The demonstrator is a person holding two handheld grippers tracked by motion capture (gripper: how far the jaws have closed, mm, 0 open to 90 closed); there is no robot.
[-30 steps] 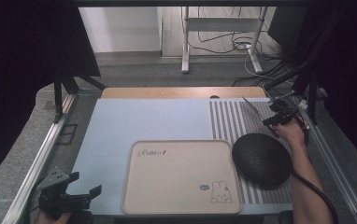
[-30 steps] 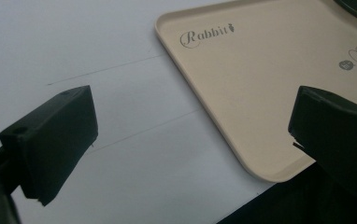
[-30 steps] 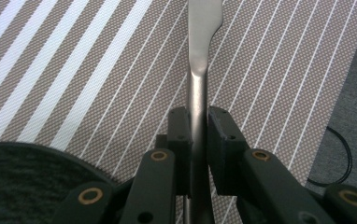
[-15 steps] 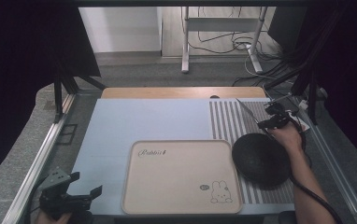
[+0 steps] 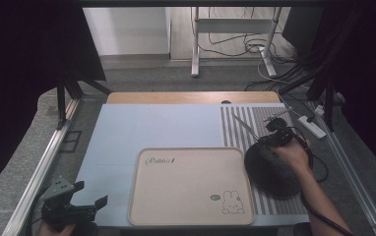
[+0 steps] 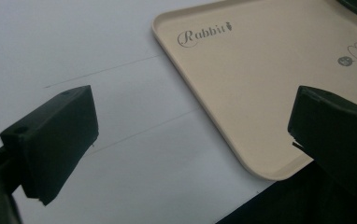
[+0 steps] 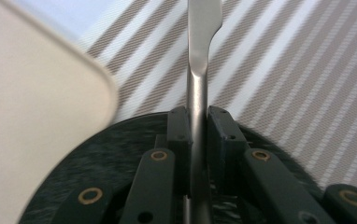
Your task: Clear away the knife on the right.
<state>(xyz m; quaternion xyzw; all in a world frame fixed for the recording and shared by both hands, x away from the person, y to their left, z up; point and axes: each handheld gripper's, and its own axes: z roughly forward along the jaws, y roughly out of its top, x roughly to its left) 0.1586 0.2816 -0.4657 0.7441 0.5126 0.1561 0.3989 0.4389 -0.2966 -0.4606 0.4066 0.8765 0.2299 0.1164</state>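
Step in hand, as judged: carrying a piece of cutlery toward the dark plate (image 5: pixel 270 169). Right claw (image 7: pixel 198 119) is clamped tight on a slim steel knife (image 7: pixel 200 56), blade pointing away, held above the plate's far edge over the striped woven placemat (image 7: pixel 289 70). Left claw (image 6: pixel 186 135) gapes wide, holding nothing, low at the near-left corner of the counter (image 5: pixel 141 128) beside the beige tray (image 6: pixel 260 84). Next move likely calls for lowering the knife gently, then releasing. Plate: round, matte, speckled. Tray: smooth, rounded corners, rabbit print.
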